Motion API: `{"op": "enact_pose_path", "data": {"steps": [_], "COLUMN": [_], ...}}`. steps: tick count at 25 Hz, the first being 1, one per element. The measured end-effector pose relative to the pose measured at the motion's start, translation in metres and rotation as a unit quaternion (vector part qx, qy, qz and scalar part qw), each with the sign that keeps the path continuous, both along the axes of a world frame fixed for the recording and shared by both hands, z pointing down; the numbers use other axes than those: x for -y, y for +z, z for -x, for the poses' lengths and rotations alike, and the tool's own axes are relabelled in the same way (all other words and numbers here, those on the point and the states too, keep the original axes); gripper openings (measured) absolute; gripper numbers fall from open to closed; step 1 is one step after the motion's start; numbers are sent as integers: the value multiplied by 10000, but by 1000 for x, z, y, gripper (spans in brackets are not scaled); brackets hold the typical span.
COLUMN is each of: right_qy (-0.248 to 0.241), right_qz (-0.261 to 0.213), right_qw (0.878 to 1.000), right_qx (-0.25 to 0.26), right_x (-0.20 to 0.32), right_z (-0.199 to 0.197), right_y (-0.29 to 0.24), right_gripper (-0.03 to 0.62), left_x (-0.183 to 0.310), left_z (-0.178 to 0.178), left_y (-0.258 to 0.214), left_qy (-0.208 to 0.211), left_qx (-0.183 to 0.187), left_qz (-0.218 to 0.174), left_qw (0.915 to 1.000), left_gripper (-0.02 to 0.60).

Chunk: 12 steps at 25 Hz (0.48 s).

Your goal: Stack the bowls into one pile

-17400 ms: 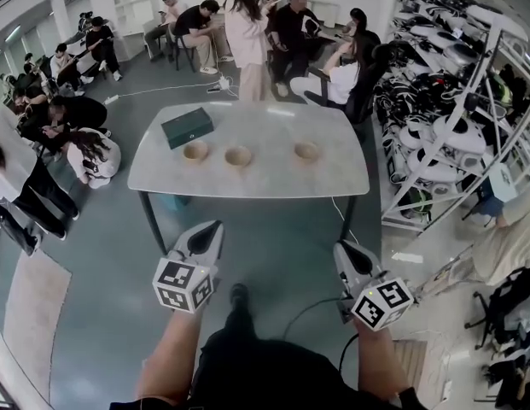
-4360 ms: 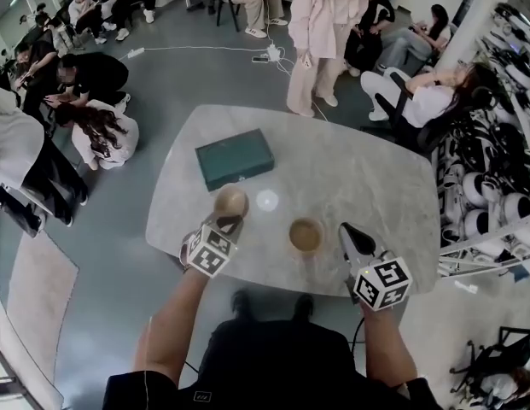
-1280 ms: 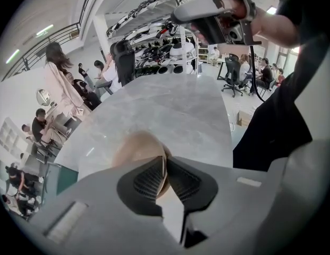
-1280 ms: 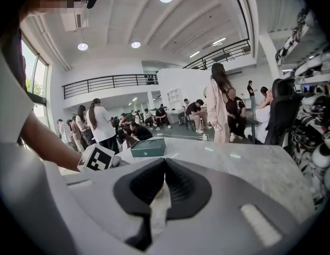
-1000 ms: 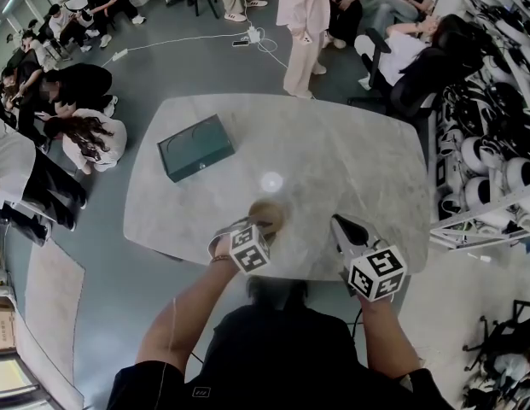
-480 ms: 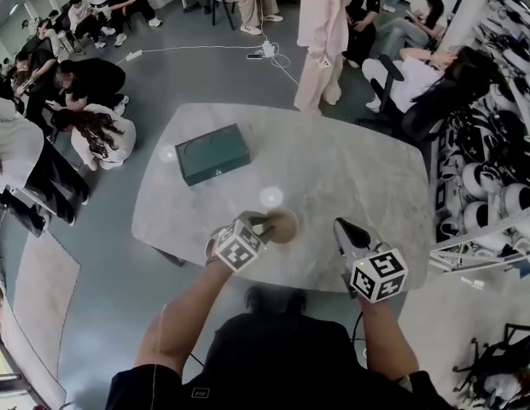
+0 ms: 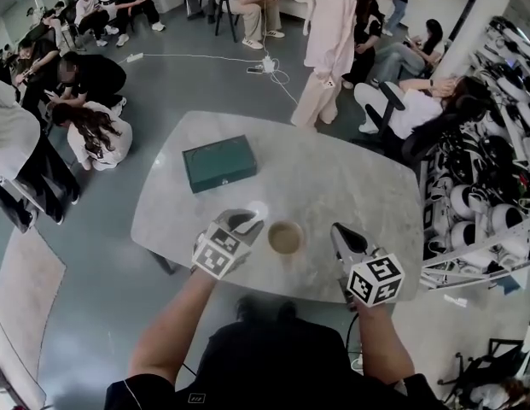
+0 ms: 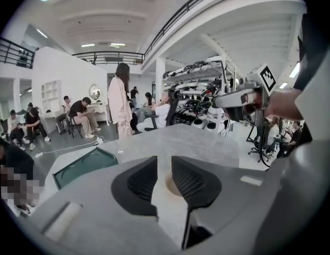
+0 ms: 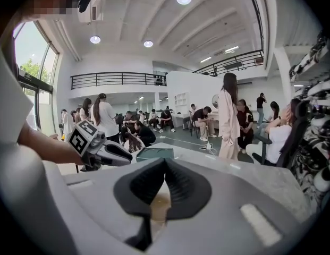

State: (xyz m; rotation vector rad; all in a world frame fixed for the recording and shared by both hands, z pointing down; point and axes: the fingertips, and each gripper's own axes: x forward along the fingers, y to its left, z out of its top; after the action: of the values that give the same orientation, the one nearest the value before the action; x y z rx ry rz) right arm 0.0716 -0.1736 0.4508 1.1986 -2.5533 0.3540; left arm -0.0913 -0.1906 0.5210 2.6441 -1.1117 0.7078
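Observation:
A pile of tan bowls stands near the front edge of the grey marble table; from above only the top bowl shows. My left gripper hovers just left of the pile, apart from it. Its jaws have just been closing but stand open with nothing between them. Through that gap in the left gripper view the bowl pile shows beyond. My right gripper is to the right of the pile, shut and empty. In the right gripper view the pile lies below the closed tips.
A dark green box lies on the table's far left part. A person in pale clothes stands just beyond the far edge, and others sit around. Shelves of white gear line the right side.
My left gripper was at the bowl pile's rim a second ago; it has lifted and drawn back to the left, free of the pile. The right gripper shifted slightly.

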Motion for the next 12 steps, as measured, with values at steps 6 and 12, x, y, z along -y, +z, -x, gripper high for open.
{"op": "enact_pose_path", "data": {"steps": [6, 12], "right_qy": [104, 134], "right_qz": [-248, -529], "right_qw": [9996, 9981], "right_qx": [39, 273], "right_x": [-2, 5], "right_z": [7, -13], "right_y": [-16, -39], "right_gripper": [5, 5], "left_x": [-4, 1], "left_z": [22, 25], "left_y": [-35, -74], "left_qy": [-255, -627], "left_qx": [-371, -527], "left_qz": [-317, -640], "left_qw": [9985, 9946], "left_gripper": [83, 74]}}
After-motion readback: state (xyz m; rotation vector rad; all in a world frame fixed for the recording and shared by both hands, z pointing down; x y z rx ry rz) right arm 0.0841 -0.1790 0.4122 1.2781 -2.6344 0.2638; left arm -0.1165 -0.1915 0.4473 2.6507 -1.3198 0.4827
